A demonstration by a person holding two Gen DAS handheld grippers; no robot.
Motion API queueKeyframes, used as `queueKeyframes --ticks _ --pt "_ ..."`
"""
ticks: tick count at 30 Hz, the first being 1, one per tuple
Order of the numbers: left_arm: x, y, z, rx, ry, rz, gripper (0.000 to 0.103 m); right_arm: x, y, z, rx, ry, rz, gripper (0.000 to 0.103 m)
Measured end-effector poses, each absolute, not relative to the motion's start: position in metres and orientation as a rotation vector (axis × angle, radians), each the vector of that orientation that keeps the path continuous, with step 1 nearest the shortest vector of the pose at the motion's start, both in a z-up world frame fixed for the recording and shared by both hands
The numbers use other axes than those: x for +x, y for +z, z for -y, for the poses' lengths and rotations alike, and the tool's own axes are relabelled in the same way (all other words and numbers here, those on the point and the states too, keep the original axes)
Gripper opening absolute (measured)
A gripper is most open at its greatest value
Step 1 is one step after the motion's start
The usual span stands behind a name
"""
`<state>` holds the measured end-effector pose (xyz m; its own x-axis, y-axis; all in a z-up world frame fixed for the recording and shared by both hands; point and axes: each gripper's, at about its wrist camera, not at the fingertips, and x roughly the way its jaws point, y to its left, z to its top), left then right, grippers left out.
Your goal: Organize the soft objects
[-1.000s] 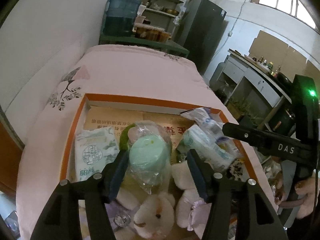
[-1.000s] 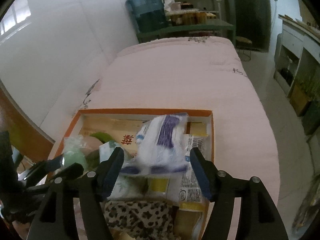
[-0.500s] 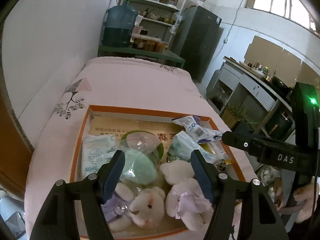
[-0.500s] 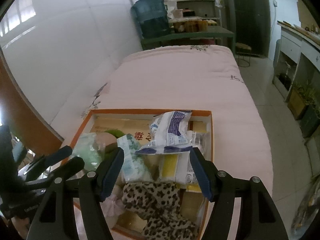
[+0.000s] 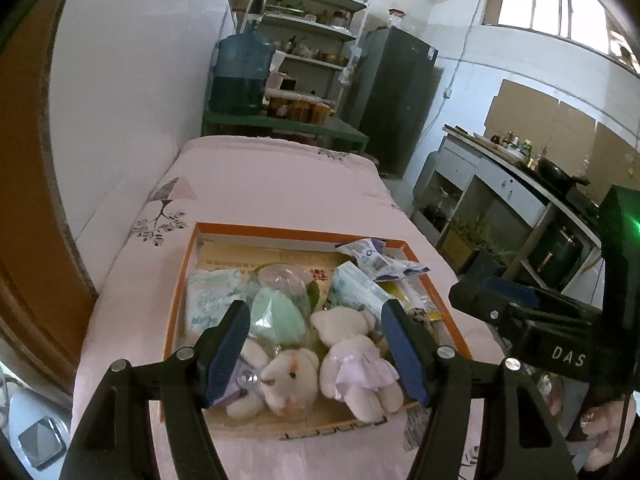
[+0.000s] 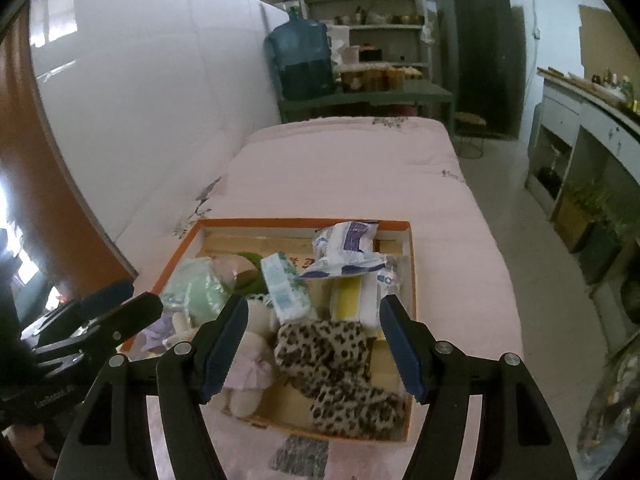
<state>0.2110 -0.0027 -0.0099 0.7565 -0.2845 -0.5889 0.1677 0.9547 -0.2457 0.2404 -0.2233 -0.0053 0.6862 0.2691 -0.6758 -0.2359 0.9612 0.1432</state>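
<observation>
Now, in the left wrist view, the left tool (image 5: 314, 354) stands well above the orange-rimmed box (image 5: 181, 280) with its jaws spread wide and nothing between them; a second ago it was low over the bagged mint-green item (image 5: 278, 314), which since lies loose in the box beside two white plush bears (image 5: 352, 356), so that piece looks delivered and the tool free for another. The box sits on the pink bed (image 5: 272, 184), its near rim close to the bed's near edge, with bare quilt beyond the far rim and a white wall along the left. In the right wrist view, the right tool (image 6: 314, 346) is likewise wide apart and empty, pulled back and higher than a second ago, over the leopard-print cloth (image 6: 332, 356) and the blue-and-white packet (image 6: 346, 250) that rests on the pile near the far rim. The left tool shows at lower left, just beside the box's left wall, so the two could crowd there; the bed's right side drops to open floor, and the box looks nearly full
</observation>
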Motion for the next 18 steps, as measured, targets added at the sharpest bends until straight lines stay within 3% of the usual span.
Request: queueKeyframes --ticks 18 --pt "0.151 0.005 0.005 -0.131 -0.223 -0.635 0.068 0.166 0.002 0.211 0.066 0.224 -0.719 0.07"
